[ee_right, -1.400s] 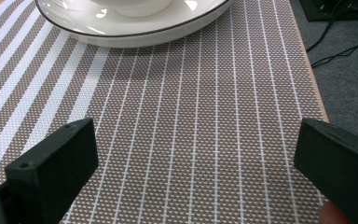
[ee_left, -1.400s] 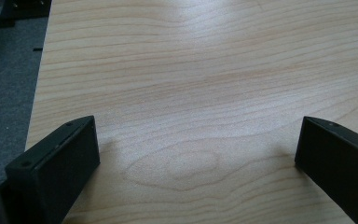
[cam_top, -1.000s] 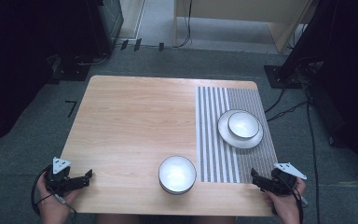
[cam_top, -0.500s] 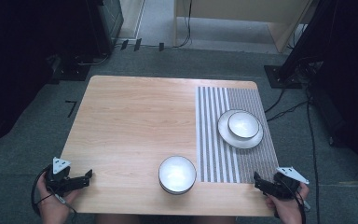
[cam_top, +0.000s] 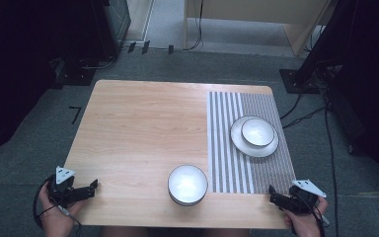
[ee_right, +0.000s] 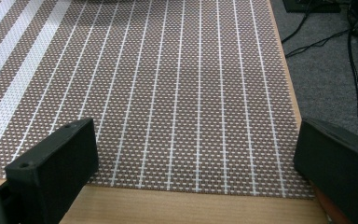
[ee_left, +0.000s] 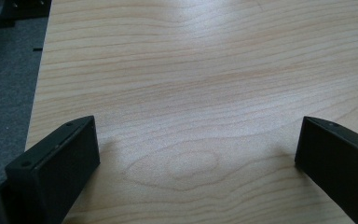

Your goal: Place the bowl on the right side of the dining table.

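Observation:
On the wooden table point(cam_top: 143, 123), a white bowl point(cam_top: 187, 184) stands near the front edge, just left of a brown and white striped placemat point(cam_top: 227, 148). A white plate point(cam_top: 266, 148) lies on the mat and carries a smaller bowl point(cam_top: 257, 132). My left gripper point(cam_top: 91, 188) rests at the front left corner and is open over bare wood point(ee_left: 196, 126). At the front right corner my right gripper point(cam_top: 272, 196) is open above the mat's near edge point(ee_right: 193, 126). Nothing sits between either pair of jaws.
Grey carpet surrounds the table. Cables point(cam_top: 301, 116) trail on the floor at the right, beside a black stand base point(cam_top: 298, 79). Dark equipment point(cam_top: 103, 29) stands at the back left and a light wooden cabinet point(cam_top: 256, 15) at the back.
My right gripper has drawn back slightly toward the front edge of the table. The left gripper and the dishes have stayed in place.

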Available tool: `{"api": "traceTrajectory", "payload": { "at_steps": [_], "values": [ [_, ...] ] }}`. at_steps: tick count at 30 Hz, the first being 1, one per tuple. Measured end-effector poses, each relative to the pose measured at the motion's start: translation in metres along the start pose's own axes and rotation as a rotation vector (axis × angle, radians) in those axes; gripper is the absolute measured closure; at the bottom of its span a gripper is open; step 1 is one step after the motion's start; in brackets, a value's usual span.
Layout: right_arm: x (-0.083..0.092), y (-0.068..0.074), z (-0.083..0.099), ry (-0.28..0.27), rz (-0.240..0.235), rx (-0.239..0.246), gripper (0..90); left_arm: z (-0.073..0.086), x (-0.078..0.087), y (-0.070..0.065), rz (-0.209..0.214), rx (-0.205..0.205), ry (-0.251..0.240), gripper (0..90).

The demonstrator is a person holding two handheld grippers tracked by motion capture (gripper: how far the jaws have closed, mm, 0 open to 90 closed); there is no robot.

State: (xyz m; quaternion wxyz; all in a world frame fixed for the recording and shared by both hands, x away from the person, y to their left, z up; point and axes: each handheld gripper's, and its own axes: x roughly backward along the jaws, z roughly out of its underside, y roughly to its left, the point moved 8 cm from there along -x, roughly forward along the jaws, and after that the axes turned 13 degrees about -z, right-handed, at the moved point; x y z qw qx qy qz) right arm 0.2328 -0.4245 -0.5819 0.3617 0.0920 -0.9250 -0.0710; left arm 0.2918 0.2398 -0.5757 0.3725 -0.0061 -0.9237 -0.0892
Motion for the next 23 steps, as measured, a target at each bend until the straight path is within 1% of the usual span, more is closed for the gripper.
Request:
{"api": "traceTrajectory", "payload": {
  "at_steps": [2,4,10,17,23],
  "values": [
    [0.0002,0.0002,0.0005,-0.002,0.004,0.002,0.0,0.0,0.0,0.0,0.0,0.0,0.0,0.0],
    [0.0002,0.0007,0.0015,0.004,0.012,0.014,0.0,0.0,0.0,0.0,0.0,0.0,0.0,0.0],
    [0.0006,0.0008,0.0026,-0.008,0.011,0.019,0.0,0.0,0.0,0.0,0.0,0.0,0.0,0.0],
    [0.0018,0.0016,0.0045,-0.029,0.017,0.015,0.2,0.0,0.0,0.0,0.0,0.0,0.0,0.0],
    [0.0019,0.0016,0.0045,-0.028,0.016,0.014,0.2,0.0,0.0,0.0,0.0,0.0,0.0,0.0]
  ]
}}
